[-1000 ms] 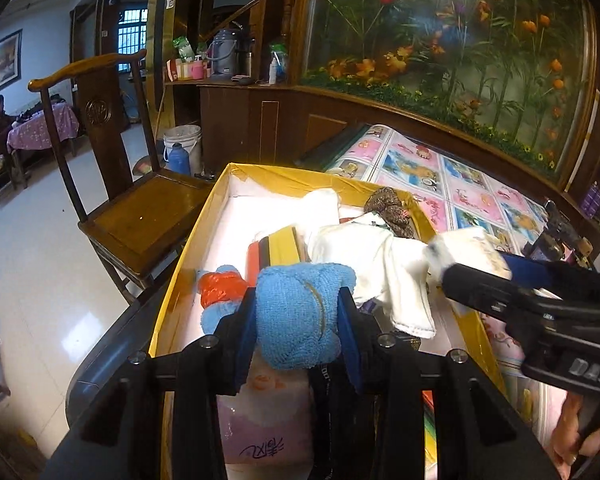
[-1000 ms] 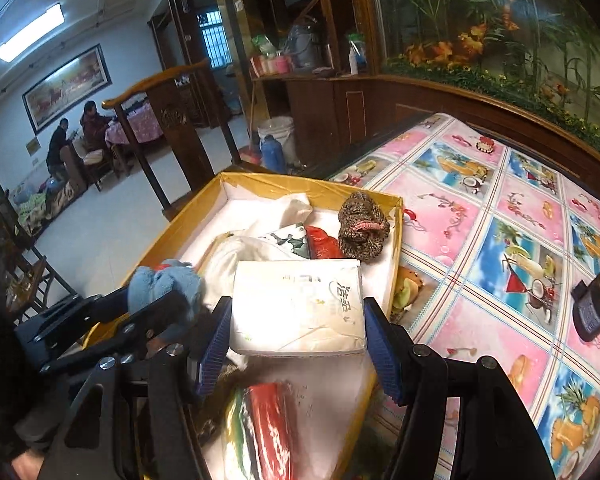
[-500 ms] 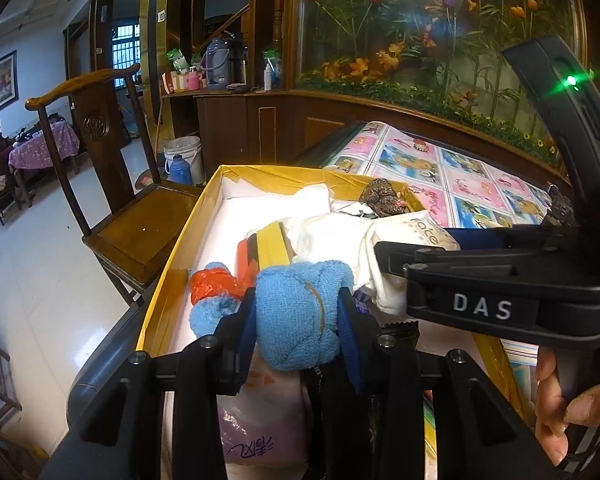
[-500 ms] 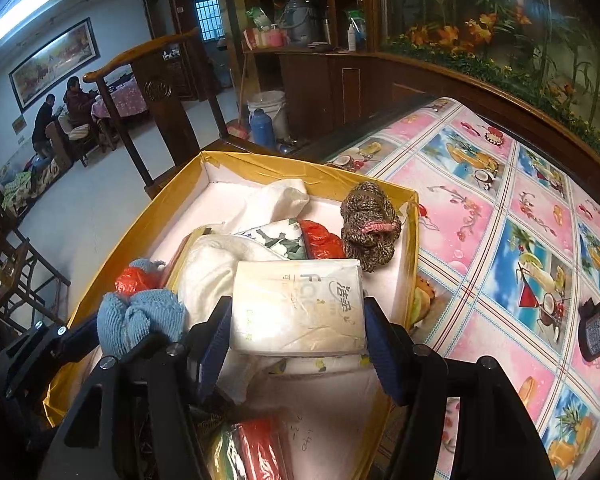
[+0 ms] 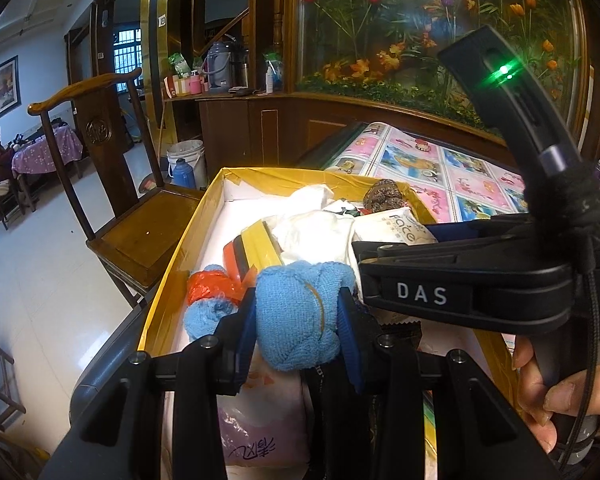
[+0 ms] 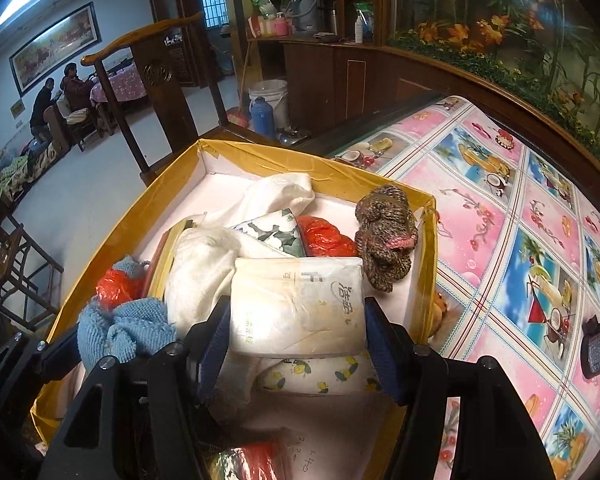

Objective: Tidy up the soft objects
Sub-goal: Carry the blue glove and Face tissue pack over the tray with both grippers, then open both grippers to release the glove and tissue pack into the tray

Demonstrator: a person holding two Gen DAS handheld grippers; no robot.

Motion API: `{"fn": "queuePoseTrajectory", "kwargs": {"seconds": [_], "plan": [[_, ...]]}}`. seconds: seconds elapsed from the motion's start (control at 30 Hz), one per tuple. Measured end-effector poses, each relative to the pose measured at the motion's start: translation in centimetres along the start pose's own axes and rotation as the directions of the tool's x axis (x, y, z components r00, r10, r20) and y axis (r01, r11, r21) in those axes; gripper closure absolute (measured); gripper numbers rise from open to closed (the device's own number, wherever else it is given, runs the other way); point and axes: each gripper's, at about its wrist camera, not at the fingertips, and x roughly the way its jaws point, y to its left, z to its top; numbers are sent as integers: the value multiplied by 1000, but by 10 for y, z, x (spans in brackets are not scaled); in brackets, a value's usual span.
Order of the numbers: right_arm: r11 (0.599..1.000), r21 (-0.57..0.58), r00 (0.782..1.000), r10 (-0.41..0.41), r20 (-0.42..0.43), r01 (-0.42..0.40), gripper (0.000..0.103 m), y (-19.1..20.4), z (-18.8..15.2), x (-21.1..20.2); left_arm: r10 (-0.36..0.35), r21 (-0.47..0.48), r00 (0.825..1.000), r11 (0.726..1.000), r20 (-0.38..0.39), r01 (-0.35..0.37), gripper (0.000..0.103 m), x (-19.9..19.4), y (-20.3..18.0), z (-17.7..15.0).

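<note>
A: The fingers [image 5: 346,320] of the left gripper [image 5: 298,316] pinch a rolled blue terry cloth [image 5: 300,312] from both sides, over the near left part of the yellow-rimmed cardboard box with a white inside [image 5: 188,240].

B: And the right gripper [image 6: 296,334]?

A: Its fingers [image 6: 380,352] press against a soft white plastic-wrapped tissue pack [image 6: 298,306], held over the middle of the box, near a second pack printed with lemons [image 6: 320,374].

B: What lies farther in?

A: A brown knitted bundle with a pink band [image 6: 384,236] leans at the far right wall. To its left are a crumpled orange plastic bag [image 6: 326,238] and a white cloth [image 6: 280,196]. The box sits on a table with a pink and blue fruit-print cover [image 6: 520,248]; a dark wooden chair [image 5: 140,220] stands to the left.
</note>
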Motion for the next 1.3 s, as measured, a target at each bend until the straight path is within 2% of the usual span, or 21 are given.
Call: {"fn": "queuePoseTrajectory", "kwargs": {"seconds": [0.3,0.5,0.63,0.73,0.83,1.0,1.1,1.3], "plan": [[999,29,999,27,-28,-26,35,-3,-1,8,17,2,1000,1000,1,-17,64,-2,-2,-1],[1000,28,999,7,-41,-6,35,-1,2,12,32,4,999,999,-8,-32,64,1,-3,-1],[1000,18,998,-15,-55,16,35,3,5,18,20,6,999,1000,-45,-20,61,5,-3,1],[999,13,998,-29,-63,30,35,5,8,22,-12,8,995,1000,-103,13,56,12,-4,4],[999,20,997,-33,-66,34,35,5,11,24,-3,28,991,1000,-132,6,55,18,-6,8],[999,37,997,-35,-72,38,35,0,13,28,-51,-10,974,999,-221,50,55,35,-1,9],[998,41,996,-40,-76,43,35,0,15,30,-57,-20,969,998,-239,54,53,40,0,9],[997,51,996,-47,-82,51,34,-1,18,33,-45,-27,968,999,-248,40,43,43,-1,10]]}}
